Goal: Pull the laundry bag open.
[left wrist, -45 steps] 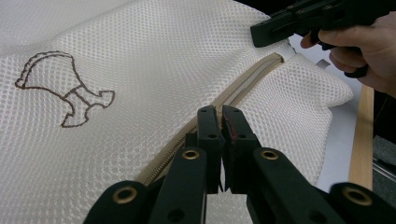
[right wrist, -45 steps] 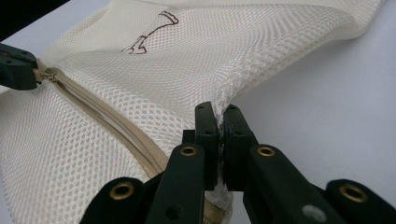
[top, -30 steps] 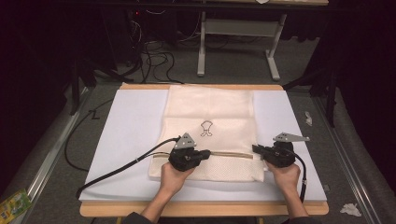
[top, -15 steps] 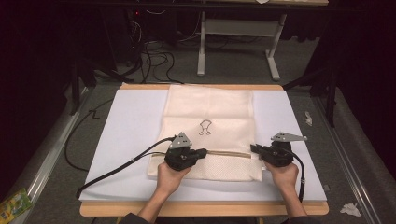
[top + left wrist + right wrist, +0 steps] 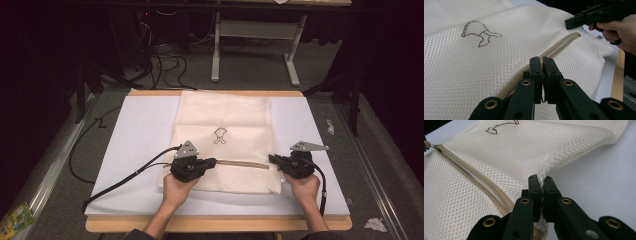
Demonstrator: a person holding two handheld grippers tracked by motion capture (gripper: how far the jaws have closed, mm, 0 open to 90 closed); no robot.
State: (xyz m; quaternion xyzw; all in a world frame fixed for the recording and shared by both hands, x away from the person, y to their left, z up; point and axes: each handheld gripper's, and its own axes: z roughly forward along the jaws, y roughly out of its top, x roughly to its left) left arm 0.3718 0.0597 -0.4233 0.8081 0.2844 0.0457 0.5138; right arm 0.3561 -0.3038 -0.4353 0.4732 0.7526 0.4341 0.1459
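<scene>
Cream mesh laundry bag (image 5: 225, 131), rectangular, of fine honeycomb netting, spread flat on a smooth pale blue-white mat (image 5: 137, 131) over a light wooden table (image 5: 215, 224); lying in the middle of the mat, its far edge near the table's far edge. Small dark outline drawing (image 5: 219, 135), stitched or printed, at the bag's centre. Tan zipper (image 5: 243, 163) of ribbed tape running straight across the near part of the bag, between the two tools; shown in the left gripper view (image 5: 560, 47) as two parallel glossy strips sunk in the netting.

Left gripper (image 5: 211, 161), matt black with brass-coloured pivot pins and a grey three-cornered plate on top, at the zipper's left end. Jaws pressed together there in the left gripper view (image 5: 542, 65), a reddish strip on the inner face of one; whether the zipper pull sits between them, impossible to tell.

Right gripper (image 5: 273, 159), same black make, at the bag's right edge by the zipper's other end. Jaws pinched on a raised fold of the netting in the right gripper view (image 5: 541, 183), mesh bunched into a soft ridge above the tips and squeezed down between the pads.

Black cable (image 5: 130, 175) curling off the left tool across the mat. Grey carpeted floor (image 5: 380, 165) around the table.
</scene>
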